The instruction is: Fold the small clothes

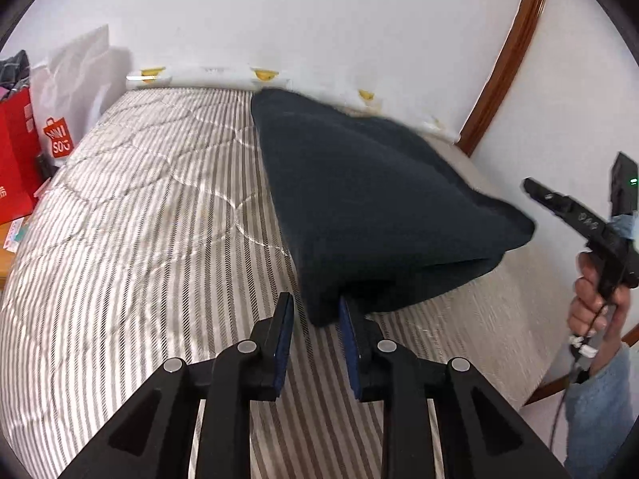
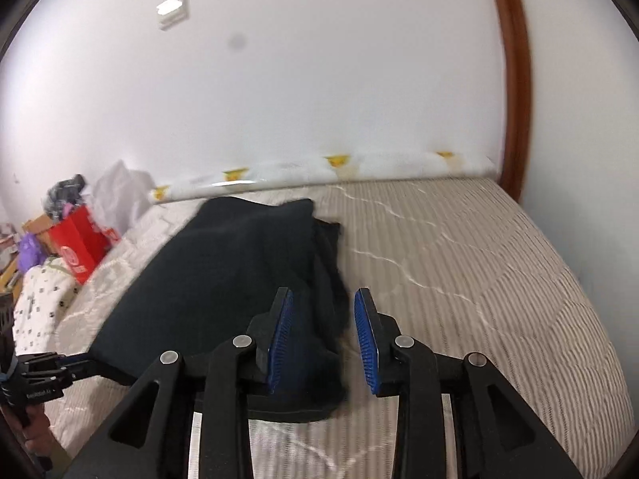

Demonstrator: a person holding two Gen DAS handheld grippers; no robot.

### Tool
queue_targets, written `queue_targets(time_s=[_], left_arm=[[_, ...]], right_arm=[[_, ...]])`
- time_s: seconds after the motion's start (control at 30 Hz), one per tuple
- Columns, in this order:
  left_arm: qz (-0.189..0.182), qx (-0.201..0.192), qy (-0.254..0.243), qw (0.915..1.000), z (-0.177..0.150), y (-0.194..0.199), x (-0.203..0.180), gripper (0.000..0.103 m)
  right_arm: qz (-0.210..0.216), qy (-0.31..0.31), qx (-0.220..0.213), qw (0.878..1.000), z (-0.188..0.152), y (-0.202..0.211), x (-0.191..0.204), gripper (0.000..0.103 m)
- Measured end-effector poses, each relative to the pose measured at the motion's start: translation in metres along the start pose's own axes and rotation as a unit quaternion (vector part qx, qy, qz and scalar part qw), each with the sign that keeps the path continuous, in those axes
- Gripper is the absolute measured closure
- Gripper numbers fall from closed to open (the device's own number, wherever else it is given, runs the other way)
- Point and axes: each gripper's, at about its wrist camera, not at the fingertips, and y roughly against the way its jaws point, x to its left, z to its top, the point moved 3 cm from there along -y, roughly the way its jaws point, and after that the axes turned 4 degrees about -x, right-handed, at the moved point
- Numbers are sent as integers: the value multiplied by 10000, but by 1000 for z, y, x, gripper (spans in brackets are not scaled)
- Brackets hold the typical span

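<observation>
Foreground, left wrist view: your left gripper (image 1: 314, 304) points down at the near corner of the dark garment (image 1: 359, 199). Its jaws stand apart. The corner drapes against the right-hand pad, with a clear gap to the other pad, so nothing is pinched; the cloth is released, probably because this fold is meant to stay where it lies.

Foreground, right wrist view: your right gripper (image 2: 323, 299) is likewise unclenched and grips nothing. The garment appears between its pads only because it lies beyond them. Seen from the left wrist, this tool is held up in your hand (image 1: 595, 299), well clear of the cloth's right edge.

Middle ground: the garment lies doubled over on the striped mattress (image 1: 139, 219), its upper layer puffed and slightly blurred, so it may not be fully settled. Judged from this, one fold is laid and smoothing or a second fold is left to do.

Background: a white patterned roll (image 1: 207, 74) runs along the wall behind the garment; a red bag (image 1: 16, 151) stands beyond the mattress's left edge, well apart.
</observation>
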Motion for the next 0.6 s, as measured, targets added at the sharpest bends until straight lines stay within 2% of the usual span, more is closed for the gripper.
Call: queue_targets(time_s=[0.13, 0.17, 0.23, 0.3, 0.33, 0.5, 0.57, 0.6], left_arm=[[99, -283, 44, 9995, 12, 18, -6, 79], [92, -332, 27, 9994, 18, 18, -9, 74], [163, -342, -61, 9993, 29, 11, -14, 71], [240, -370, -190, 9988, 37, 1, -19, 71], [317, -331, -261, 9986, 40, -6, -20, 71], [520, 231, -352, 9978, 23, -43, -16, 70], [596, 264, -460, 9968, 15, -49, -15, 69], [575, 247, -453, 9970, 15, -48, -14, 69]], right_arm=[[335, 385, 1, 9987, -15, -16, 26, 72], [363, 426, 7, 9984, -19, -20, 27, 72], [167, 500, 250, 9983, -31, -33, 24, 73], [-6, 404, 568, 9976, -44, -44, 15, 81], [-99, 397, 692, 9968, -50, -48, 11, 85], [-266, 600, 791, 9947, -48, -41, 10, 85], [-189, 533, 846, 9948, -40, -42, 10, 85], [-171, 498, 852, 9950, -35, -42, 9, 80]])
